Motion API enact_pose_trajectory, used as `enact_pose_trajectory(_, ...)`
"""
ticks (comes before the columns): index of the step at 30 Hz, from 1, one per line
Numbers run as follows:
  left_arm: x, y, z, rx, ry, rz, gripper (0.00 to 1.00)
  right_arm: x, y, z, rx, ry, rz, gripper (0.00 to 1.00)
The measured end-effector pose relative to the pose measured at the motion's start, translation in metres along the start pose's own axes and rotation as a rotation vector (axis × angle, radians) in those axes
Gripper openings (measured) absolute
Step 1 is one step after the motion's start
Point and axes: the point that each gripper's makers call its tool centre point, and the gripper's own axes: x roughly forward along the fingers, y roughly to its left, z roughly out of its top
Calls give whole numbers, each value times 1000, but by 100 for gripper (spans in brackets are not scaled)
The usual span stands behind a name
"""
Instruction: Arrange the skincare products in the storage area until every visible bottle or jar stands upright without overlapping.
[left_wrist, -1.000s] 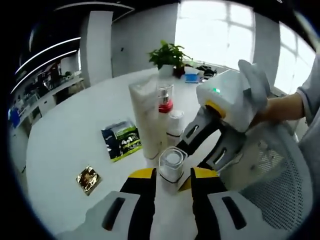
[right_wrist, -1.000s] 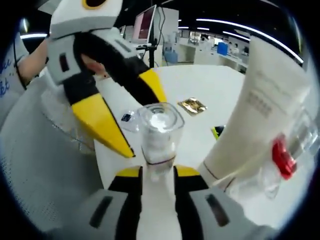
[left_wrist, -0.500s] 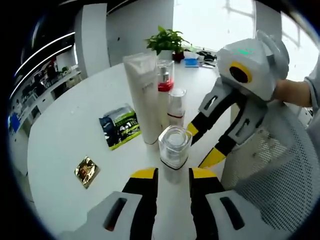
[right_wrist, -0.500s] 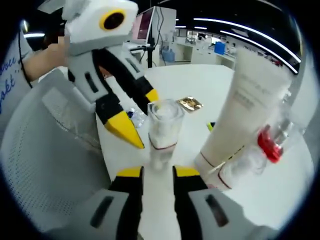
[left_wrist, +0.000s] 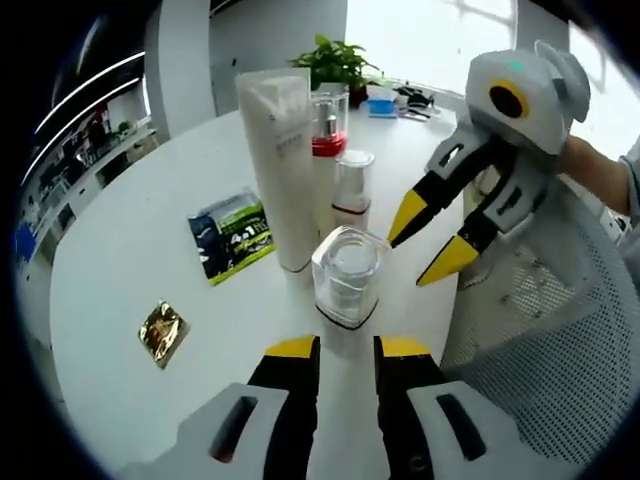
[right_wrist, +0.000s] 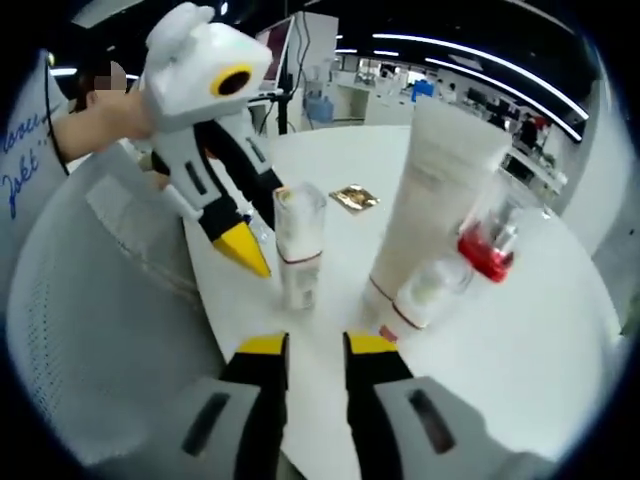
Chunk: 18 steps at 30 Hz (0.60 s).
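A clear square bottle with white cream (left_wrist: 348, 275) (right_wrist: 298, 245) stands upright on the white table, free of both grippers. Behind it stand a tall white tube (left_wrist: 278, 170) (right_wrist: 430, 195), a clear bottle with a red collar (left_wrist: 328, 140) (right_wrist: 487, 248) and a small white-capped bottle (left_wrist: 352, 190) (right_wrist: 425, 290), close together. My left gripper (left_wrist: 345, 350) (right_wrist: 245, 250) is open a little short of the square bottle, nothing between its jaws. My right gripper (right_wrist: 315, 345) (left_wrist: 428, 238) is open too, drawn back and hovering to the bottle's side.
A white mesh basket (left_wrist: 530, 330) (right_wrist: 90, 330) stands beside the bottles, under the right gripper. A green sachet (left_wrist: 230, 235) and a gold sachet (left_wrist: 162, 330) (right_wrist: 352, 197) lie flat on the table. A potted plant (left_wrist: 335, 60) stands at the far edge.
Both grippers have pulled back from the clear square bottle, which was between their jaws a second ago. It now stands alone on the table.
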Motion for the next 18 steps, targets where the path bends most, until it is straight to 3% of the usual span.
enact_pose_trajectory(18,15,3,-5,-77,42,-9,10,-6,-35,-16,95,-4,-70,19)
